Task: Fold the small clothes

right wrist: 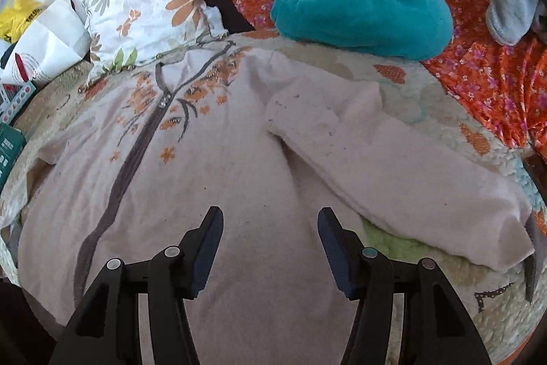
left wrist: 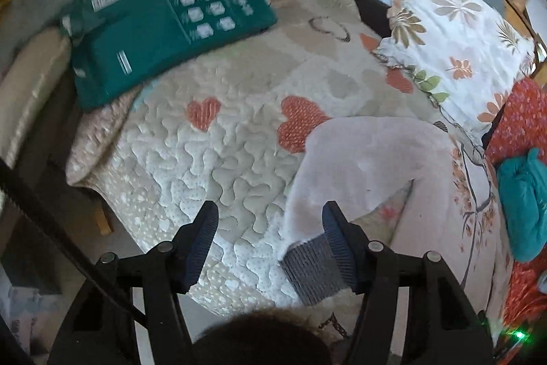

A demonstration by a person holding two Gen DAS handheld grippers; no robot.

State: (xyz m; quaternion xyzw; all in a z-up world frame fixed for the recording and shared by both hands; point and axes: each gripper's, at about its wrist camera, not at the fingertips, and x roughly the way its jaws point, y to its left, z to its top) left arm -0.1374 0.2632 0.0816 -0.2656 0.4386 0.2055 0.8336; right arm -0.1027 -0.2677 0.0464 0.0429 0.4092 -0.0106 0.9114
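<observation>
The pale pink zip-front cardigan (right wrist: 212, 159) lies front-up and spread on the quilted bed cover (left wrist: 191, 153). Its left-side sleeve (left wrist: 359, 159) bends across the quilt, and the grey ribbed cuff (left wrist: 312, 269) sits against one finger of my left gripper (left wrist: 270, 245), whose jaws are spread with nothing grasped. My right gripper (right wrist: 270, 245) hovers released over the lower body panel, with the other sleeve (right wrist: 393, 166) lying out to its right. I judge the step in hand to be the first sleeve fold. To do it well, I would pinch the cuff squarely, carry it low across the chest, and lay the sleeve flat without dragging the body panel.
</observation>
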